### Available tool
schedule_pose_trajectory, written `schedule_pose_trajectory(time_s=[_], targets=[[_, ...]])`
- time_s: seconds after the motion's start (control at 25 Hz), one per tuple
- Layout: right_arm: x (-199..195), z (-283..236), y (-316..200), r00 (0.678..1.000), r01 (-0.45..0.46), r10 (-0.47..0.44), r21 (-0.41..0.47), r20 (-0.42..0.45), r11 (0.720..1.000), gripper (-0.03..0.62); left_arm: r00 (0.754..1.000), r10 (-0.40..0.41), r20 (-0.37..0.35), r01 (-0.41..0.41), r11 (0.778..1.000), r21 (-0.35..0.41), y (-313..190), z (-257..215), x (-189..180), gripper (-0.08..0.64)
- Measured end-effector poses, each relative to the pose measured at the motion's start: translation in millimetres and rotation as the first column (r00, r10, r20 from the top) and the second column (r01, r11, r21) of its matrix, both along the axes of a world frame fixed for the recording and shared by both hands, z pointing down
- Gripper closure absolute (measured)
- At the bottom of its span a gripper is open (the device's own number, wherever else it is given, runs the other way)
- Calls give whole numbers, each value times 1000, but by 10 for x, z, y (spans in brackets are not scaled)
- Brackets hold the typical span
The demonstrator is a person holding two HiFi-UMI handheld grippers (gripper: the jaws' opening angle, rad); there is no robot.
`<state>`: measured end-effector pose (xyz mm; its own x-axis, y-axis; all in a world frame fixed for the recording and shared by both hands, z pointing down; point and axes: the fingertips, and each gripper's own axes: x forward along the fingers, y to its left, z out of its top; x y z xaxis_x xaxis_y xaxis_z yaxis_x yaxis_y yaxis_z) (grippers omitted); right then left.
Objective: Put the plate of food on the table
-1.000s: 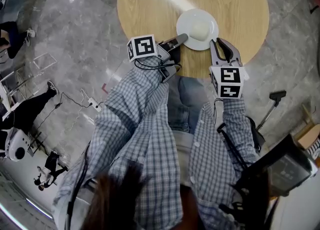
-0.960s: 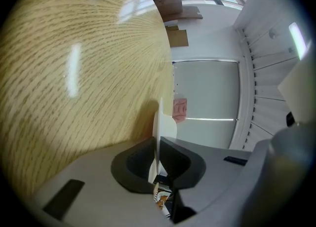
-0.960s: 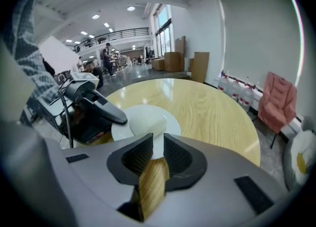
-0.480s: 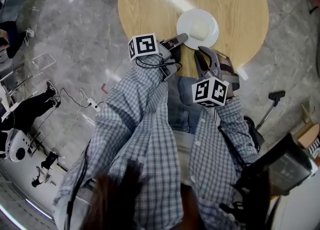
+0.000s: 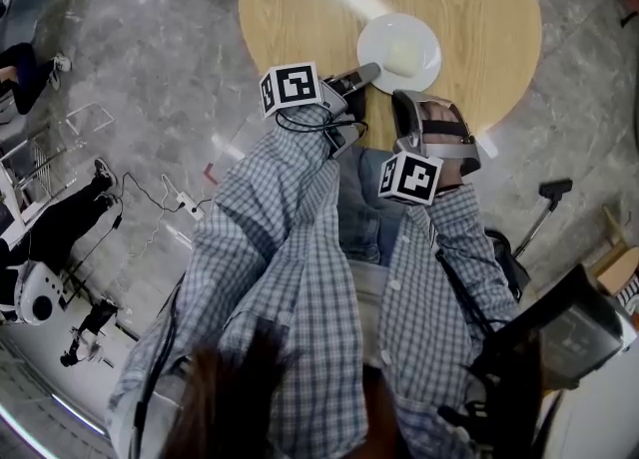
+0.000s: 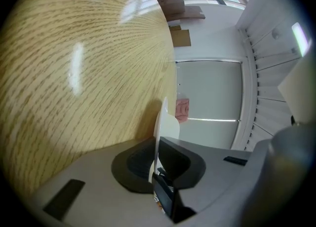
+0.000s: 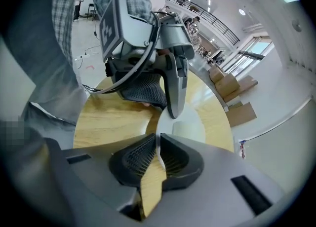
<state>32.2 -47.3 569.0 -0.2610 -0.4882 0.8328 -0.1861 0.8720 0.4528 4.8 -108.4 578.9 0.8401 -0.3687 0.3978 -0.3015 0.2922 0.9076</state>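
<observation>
A white plate with a pale mound of food rests on the round wooden table, near its front edge. My left gripper is shut on the plate's near-left rim; in the left gripper view the rim runs edge-on between the jaws. My right gripper hovers at the table's front edge, a little short of the plate, shut with nothing in it. The right gripper view shows the left gripper touching the plate.
Grey marble floor surrounds the table. A cable and power strip lie on the floor at the left, near people. A black long-handled tool and dark equipment are at the right. Cardboard boxes stand beyond the table.
My right gripper has left the plate's near-right rim, drawn back toward the table's front edge and turned. The left gripper and the plate stay where they were.
</observation>
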Motion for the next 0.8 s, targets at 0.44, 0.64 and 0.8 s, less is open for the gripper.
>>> schedule_pose_trajectory(time_s=[0.44, 0.64, 0.8], targets=[[99, 13, -114, 996, -80, 79, -6, -28, 997, 558, 996, 70, 46, -72, 997, 36, -16, -29, 50, 538], [157, 52, -164, 995, -96, 95, -20, -43, 995, 558, 995, 91, 46, -92, 996, 18, 69, -31, 51, 537], [176, 100, -166, 995, -93, 91, -28, -50, 995, 558, 996, 65, 59, -65, 998, 5, 122, -19, -41, 537]])
